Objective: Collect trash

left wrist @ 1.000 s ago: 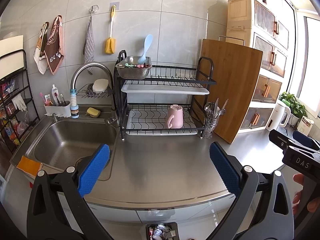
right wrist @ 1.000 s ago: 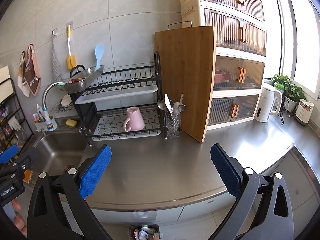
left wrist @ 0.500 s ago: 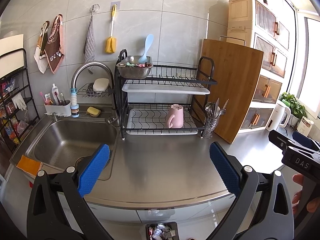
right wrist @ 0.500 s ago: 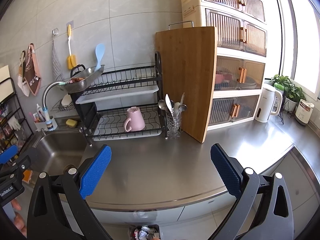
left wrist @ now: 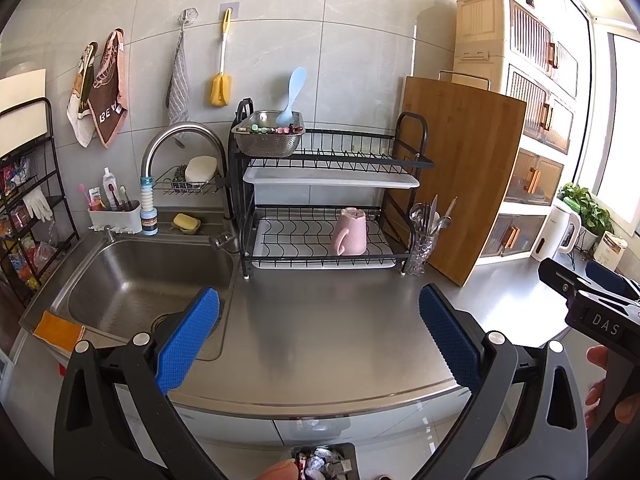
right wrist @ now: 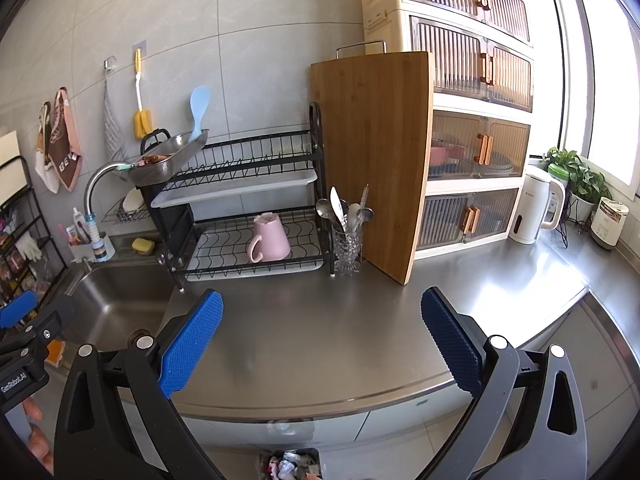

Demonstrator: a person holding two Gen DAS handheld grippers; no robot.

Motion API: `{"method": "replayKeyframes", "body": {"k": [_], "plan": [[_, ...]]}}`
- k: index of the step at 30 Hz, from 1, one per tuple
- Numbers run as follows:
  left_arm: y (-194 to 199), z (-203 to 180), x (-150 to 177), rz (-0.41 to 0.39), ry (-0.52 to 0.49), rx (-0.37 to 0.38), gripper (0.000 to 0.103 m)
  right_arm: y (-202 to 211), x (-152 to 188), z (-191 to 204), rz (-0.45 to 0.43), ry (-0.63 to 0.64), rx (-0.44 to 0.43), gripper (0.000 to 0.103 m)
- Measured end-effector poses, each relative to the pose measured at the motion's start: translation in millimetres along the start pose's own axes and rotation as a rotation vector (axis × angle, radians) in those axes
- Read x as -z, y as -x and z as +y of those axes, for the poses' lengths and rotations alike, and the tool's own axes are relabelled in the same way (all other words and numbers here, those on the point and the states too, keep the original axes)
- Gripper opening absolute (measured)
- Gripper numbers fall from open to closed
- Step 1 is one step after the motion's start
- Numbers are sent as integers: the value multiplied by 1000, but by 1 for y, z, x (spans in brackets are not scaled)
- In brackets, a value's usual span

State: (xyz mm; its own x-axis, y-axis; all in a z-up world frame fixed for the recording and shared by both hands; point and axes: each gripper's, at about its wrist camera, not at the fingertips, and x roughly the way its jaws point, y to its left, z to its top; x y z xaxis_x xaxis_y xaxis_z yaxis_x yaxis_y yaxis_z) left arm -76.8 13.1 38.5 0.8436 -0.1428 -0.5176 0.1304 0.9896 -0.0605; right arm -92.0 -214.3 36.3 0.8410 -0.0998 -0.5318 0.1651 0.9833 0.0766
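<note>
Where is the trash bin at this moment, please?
The trash bin sits on the floor in front of the counter, at the bottom centre of both wrist views, below both open grippers, with crumpled wrappers inside.

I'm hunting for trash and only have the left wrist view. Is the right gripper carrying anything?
Observer: No. The right gripper is open, with nothing between its blue pads.
Operator: Any litter on the counter past the kettle?
Observer: None that shows. The counter is bare steel out to the corner by the window. The kettle, a potted plant and a small white appliance stand along its back.
</note>
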Motion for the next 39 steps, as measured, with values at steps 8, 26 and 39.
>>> {"method": "replayKeyframes", "body": {"k": [8, 26, 39], "plan": [[-2, -5, 1, 12, -10, 7, 95, -2, 0, 0, 11, 3, -4, 100], [-3, -7, 0, 4, -18, -36, 95, -5, 2, -3, 20, -12, -6, 100], [-9, -5, 1, 24, -18, -45, 95, -11, 3, -1, 30, -12, -15, 100]]}}
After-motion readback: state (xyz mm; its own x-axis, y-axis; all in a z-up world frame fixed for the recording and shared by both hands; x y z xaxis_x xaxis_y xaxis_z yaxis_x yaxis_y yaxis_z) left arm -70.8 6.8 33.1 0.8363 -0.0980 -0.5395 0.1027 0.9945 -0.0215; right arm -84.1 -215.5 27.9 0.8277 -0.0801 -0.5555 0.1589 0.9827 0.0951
